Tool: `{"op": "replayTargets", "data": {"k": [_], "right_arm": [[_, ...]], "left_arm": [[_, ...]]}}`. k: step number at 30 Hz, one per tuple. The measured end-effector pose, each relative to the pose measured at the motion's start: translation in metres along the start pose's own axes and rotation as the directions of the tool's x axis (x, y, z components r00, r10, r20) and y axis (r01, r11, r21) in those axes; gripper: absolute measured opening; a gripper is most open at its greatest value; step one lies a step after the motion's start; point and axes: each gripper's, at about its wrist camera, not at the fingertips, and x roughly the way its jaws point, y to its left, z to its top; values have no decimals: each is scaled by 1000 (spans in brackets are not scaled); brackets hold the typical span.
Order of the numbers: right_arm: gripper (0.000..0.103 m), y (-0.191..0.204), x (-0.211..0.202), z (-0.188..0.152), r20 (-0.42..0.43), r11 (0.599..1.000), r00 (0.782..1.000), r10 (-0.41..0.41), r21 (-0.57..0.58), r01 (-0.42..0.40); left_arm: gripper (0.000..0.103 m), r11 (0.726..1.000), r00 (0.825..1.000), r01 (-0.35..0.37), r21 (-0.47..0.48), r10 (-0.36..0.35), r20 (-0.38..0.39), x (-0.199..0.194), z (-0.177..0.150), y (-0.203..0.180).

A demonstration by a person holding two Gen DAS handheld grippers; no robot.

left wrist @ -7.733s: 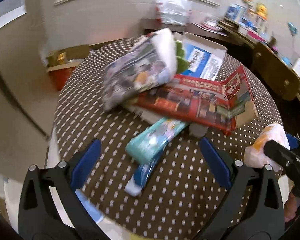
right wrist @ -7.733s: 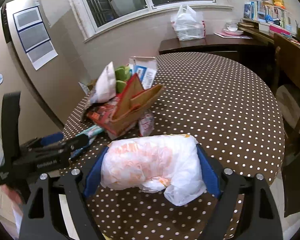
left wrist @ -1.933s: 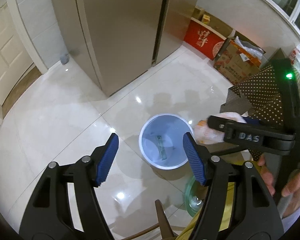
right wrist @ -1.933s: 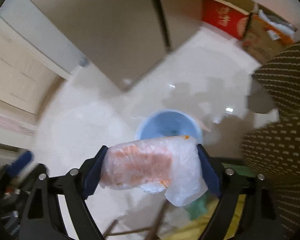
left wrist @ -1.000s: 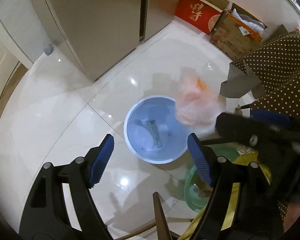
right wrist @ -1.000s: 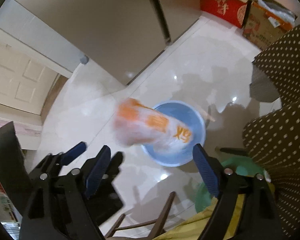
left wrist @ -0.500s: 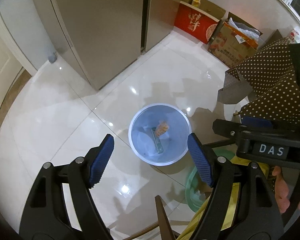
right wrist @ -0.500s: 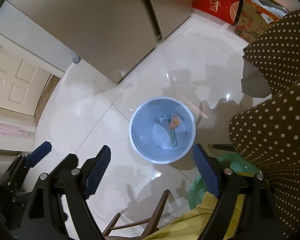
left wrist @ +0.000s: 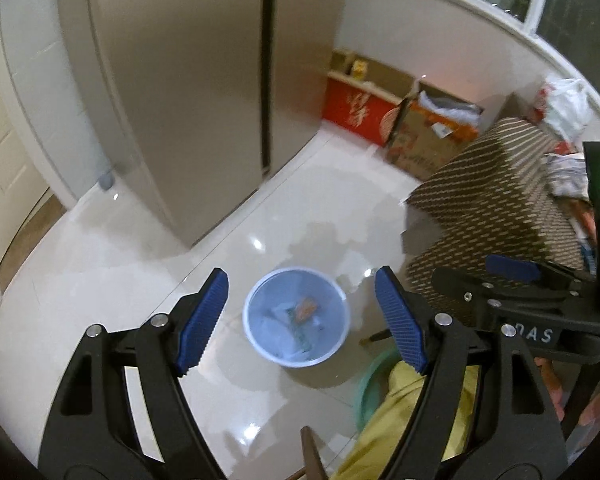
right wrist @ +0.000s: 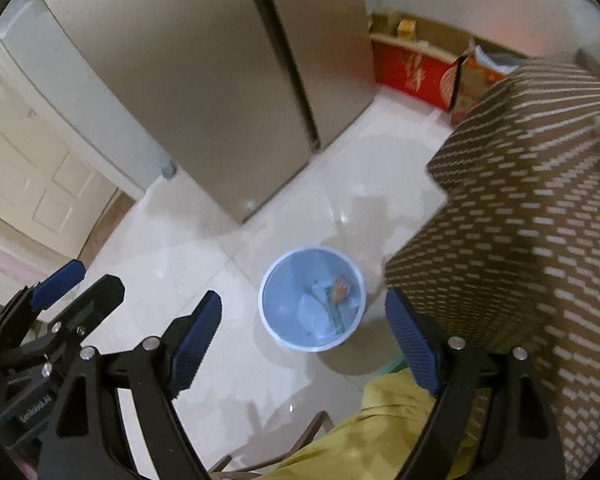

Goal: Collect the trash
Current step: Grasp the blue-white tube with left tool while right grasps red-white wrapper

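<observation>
The trash (left wrist: pixel 305 307), an orange-and-white bag with a few other scraps, lies inside the pale blue bin (left wrist: pixel 296 280) on the glossy white floor (left wrist: pixel 100 280). We see our left claw (left wrist: pixel 300 322) above the bin with its blue pads (left wrist: pixel 202 320) wide apart and nothing between them. Our right claw (right wrist: pixel 304 342) is released too, also empty, framing the same bin. To the right stands the worktop (right wrist: pixel 520 200) under a brown dotted cloth, and behind the bin a tall steel refrigerator (left wrist: pixel 188 80). A red box (left wrist: pixel 352 110) sits against the far wall.
</observation>
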Motion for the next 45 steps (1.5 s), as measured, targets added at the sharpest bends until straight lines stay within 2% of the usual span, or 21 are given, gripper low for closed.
{"op": "replayTargets", "data": {"k": [3,7,14,21,27,30,32,34,35,37,39,41,45], "right_arm": [[82,-17,-31,-7,50,999,998,-25,29,24],[84,-45,-68,-19,115,995,991,-69,82,59],[85,-100,-122,-51,203,969,963,-177,209,134],[85,-156,-160,-98,217,911,928,-303,351,215],[85,-197,-184,-128,216,858,909,-357,460,228],[85,-217,-189,-138,218,835,895,-389,495,242],[85,-230,-185,-140,198,815,894,-402,522,251],[85,-244,-184,-145,182,801,897,-403,545,249],[85,-249,-182,-145,177,798,899,-401,548,249],[85,-258,-176,-145,163,796,901,-401,548,255],[85,-262,-173,-138,172,807,895,-411,524,270],[85,-266,-169,-129,165,813,895,-415,509,283],[85,-275,-156,-109,150,824,890,-431,468,320]], "left_arm": [[75,998,998,53,35,-55,36,-17,3,-24],[75,993,995,58,101,-65,69,-27,5,-58],[75,967,988,123,223,-141,68,-32,4,-120],[77,907,965,251,339,-262,-15,-25,-4,-192],[77,837,942,331,435,-324,-94,-15,-17,-251],[77,808,928,366,462,-352,-121,-11,-20,-274],[77,796,926,372,478,-355,-128,-6,-22,-287],[72,792,927,370,486,-351,-133,2,-23,-301],[60,791,926,372,486,-349,-142,7,-23,-305],[46,791,926,377,481,-339,-168,18,-23,-316],[33,793,925,380,477,-331,-185,27,-23,-322],[31,798,933,358,484,-324,-155,30,-22,-326],[20,807,929,369,460,-335,-158,32,-18,-324]]}}
